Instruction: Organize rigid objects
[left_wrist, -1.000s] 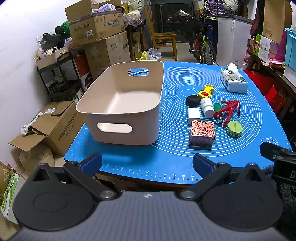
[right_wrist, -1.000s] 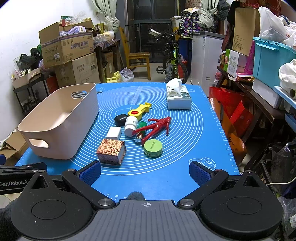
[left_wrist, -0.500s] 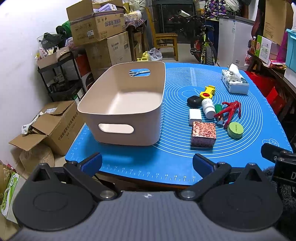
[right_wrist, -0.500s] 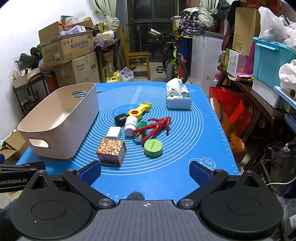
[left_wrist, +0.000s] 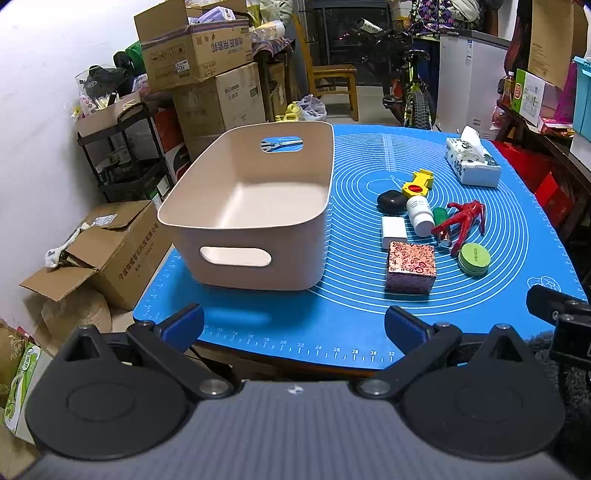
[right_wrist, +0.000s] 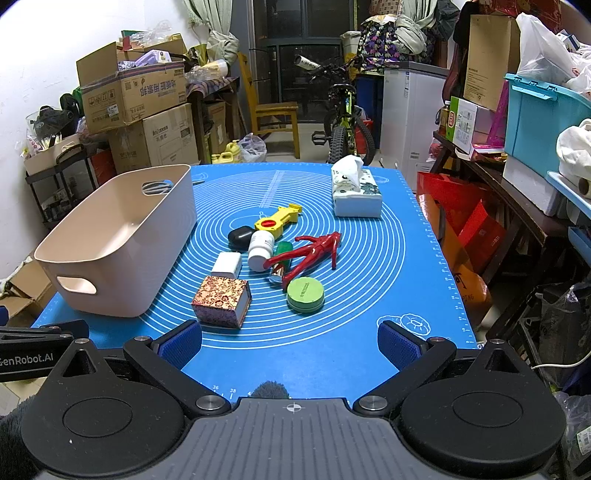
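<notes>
An empty beige bin (left_wrist: 258, 210) (right_wrist: 122, 236) stands on the left of the blue mat (left_wrist: 369, 317). Right of it lie a patterned box (right_wrist: 221, 301) (left_wrist: 410, 266), a white block (right_wrist: 227, 264), a white bottle (right_wrist: 260, 245), a black case (right_wrist: 240, 236), a yellow tool (right_wrist: 279, 219), a red figure (right_wrist: 310, 249) and a green round tin (right_wrist: 306, 294). My left gripper (left_wrist: 293, 325) is open and empty at the mat's near edge, before the bin. My right gripper (right_wrist: 290, 341) is open and empty, just short of the patterned box and tin.
A tissue box (right_wrist: 354, 194) stands at the mat's far right. Cardboard boxes (left_wrist: 207, 74) and a rack crowd the left wall. A chair (right_wrist: 273, 114), a bicycle (right_wrist: 343, 125) and a white cabinet stand behind. Red bags and bins line the right.
The left wrist view has crept slightly forward and up toward the bin. The right gripper and all objects have stayed still.
</notes>
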